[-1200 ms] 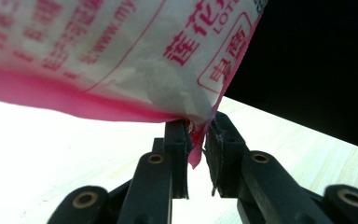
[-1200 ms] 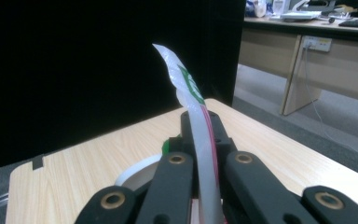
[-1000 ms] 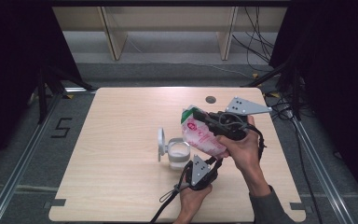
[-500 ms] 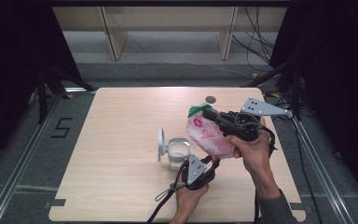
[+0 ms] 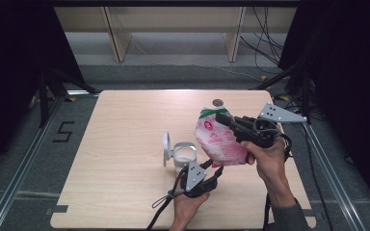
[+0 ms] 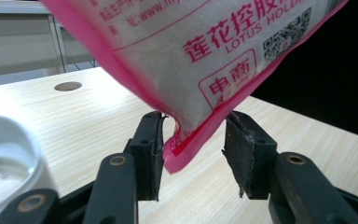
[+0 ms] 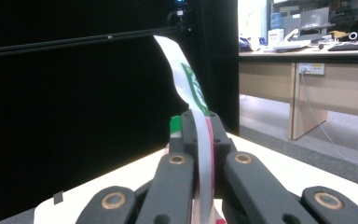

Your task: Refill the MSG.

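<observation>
- While the right gripper [image 5: 224, 120] clamps the green top edge of the pink bag [image 5: 218, 142], the bag hangs tilted above the table [image 5: 125, 144], right of centre.
- Left gripper [image 6: 193, 151]: jaws have just been opening; the bag's bottom corner sits between them, brushing one pad.
- A white cup [image 5: 183, 155] stands just left of the bag; the table's left half offers room.

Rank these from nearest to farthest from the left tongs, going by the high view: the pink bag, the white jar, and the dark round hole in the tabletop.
1. Pink bag: its lower corner hangs between the jaws of the left tongs, just above them.
2. White jar: just up and left of the tongs, with its lid hinged open.
3. Dark round hole: at the table's far edge.
</observation>
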`<state>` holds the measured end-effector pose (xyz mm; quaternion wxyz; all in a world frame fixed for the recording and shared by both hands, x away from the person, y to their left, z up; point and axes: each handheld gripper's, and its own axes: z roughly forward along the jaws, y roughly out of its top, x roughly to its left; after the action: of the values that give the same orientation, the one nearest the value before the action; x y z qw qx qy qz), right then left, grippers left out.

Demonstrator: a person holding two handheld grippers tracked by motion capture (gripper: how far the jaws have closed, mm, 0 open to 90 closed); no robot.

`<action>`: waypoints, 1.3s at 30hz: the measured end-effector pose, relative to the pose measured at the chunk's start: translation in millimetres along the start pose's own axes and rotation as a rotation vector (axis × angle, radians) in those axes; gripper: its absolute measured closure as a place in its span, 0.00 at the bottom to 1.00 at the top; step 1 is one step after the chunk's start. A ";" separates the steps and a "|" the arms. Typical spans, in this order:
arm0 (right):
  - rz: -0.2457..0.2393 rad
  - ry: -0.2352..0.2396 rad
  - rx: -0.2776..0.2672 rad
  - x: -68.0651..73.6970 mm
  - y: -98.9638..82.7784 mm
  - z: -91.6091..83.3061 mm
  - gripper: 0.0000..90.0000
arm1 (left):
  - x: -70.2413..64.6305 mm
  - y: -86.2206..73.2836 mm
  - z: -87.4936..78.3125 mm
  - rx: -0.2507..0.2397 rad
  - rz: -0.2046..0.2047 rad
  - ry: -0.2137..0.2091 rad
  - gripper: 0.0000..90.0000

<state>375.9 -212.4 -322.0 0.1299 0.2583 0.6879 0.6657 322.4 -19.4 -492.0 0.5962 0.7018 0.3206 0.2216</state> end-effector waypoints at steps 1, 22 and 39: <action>-0.025 -0.015 -0.014 -1.4 -0.8 0.2 1.00 | -0.3 -1.9 -0.6 -0.010 -0.014 -0.001 0.61; 0.029 -0.016 0.021 -20.9 -33.4 -4.4 1.00 | 22.4 -7.0 -52.5 0.028 0.031 0.094 0.49; 0.092 -0.073 0.103 -42.9 -68.5 -22.7 1.00 | 37.1 -6.3 -69.8 0.024 0.040 0.154 0.50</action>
<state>387.3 -253.0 -394.6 0.1106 0.3200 0.7035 0.6248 298.7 56.1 -487.5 0.5567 0.6961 0.3543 0.2828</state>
